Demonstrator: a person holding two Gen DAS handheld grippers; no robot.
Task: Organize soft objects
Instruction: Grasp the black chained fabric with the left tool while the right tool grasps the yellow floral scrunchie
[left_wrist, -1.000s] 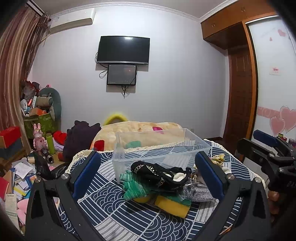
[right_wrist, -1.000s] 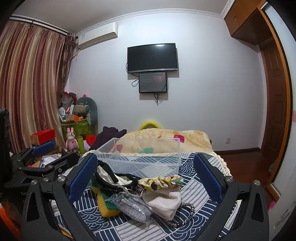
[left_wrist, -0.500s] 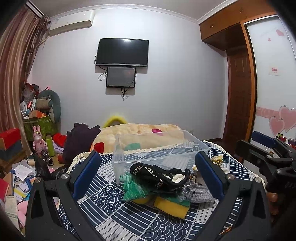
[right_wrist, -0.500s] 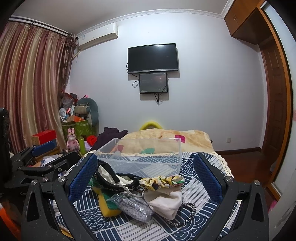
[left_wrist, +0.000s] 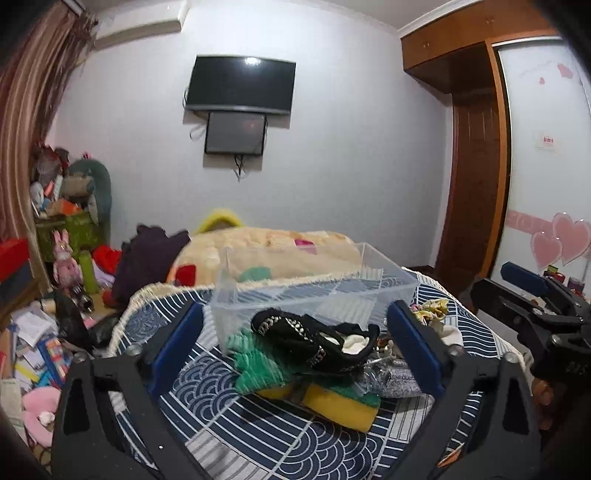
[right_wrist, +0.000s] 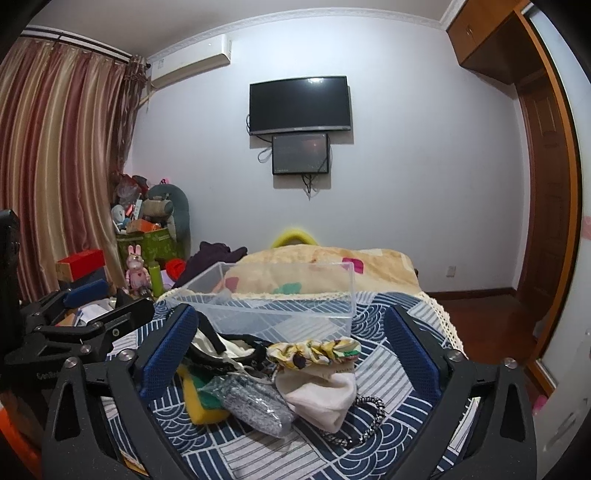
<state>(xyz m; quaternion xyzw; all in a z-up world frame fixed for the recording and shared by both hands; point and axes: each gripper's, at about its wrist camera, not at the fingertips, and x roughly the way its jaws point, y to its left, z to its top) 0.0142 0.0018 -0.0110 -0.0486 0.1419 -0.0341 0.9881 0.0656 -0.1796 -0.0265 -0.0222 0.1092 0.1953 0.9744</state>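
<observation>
Your left gripper (left_wrist: 293, 341) hangs with its jaws spread wide and nothing between them, short of the clear plastic bin (left_wrist: 314, 291) on the patterned tablecloth (left_wrist: 236, 432). Against the bin's near wall lies the heap of soft things: at its left the green glove (left_wrist: 255, 369), then the black pouch (left_wrist: 314, 339) on top, the yellow sponge (left_wrist: 340, 404) underneath, and toward the bin's right end the floral scrunchie (right_wrist: 314, 350) over the white sock (right_wrist: 321, 395). Your right gripper (right_wrist: 290, 354) also stands wide apart, empty, near that end.
</observation>
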